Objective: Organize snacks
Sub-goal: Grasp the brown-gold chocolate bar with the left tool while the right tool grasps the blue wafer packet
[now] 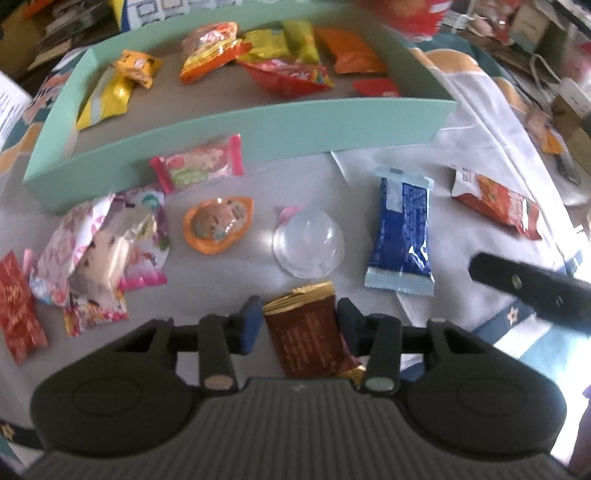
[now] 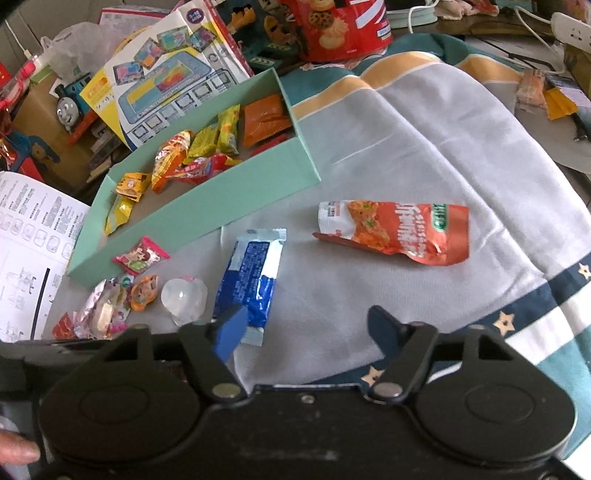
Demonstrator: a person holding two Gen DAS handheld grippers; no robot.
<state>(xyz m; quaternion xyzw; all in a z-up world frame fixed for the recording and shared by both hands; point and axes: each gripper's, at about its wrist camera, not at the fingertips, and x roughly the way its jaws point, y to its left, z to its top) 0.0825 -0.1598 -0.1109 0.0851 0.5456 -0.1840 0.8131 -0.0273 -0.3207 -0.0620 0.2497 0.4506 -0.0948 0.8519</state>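
A brown snack packet with gold ends (image 1: 306, 332) lies on the cloth, and my left gripper (image 1: 301, 321) is shut on it, pads against both long sides. My right gripper (image 2: 306, 328) is open above the cloth. The lower end of a blue packet (image 2: 251, 280) lies just inside its left finger, untouched. One black finger (image 1: 517, 284) of it shows in the left wrist view, right of the blue packet (image 1: 402, 229). The mint-green box (image 1: 258, 125) (image 2: 207, 218) behind holds several packets.
Loose on the grey cloth (image 2: 406, 147): an orange-red pouch (image 2: 399, 232), a clear jelly cup (image 1: 308, 243), an orange jelly cup (image 1: 218, 225), a pink candy (image 1: 199, 168), a pile of wrappers (image 1: 99, 251). A red cookie tin (image 2: 332, 29), a toy carton (image 2: 166, 74) and a printed sheet (image 2: 29, 251) crowd the far and left edges.
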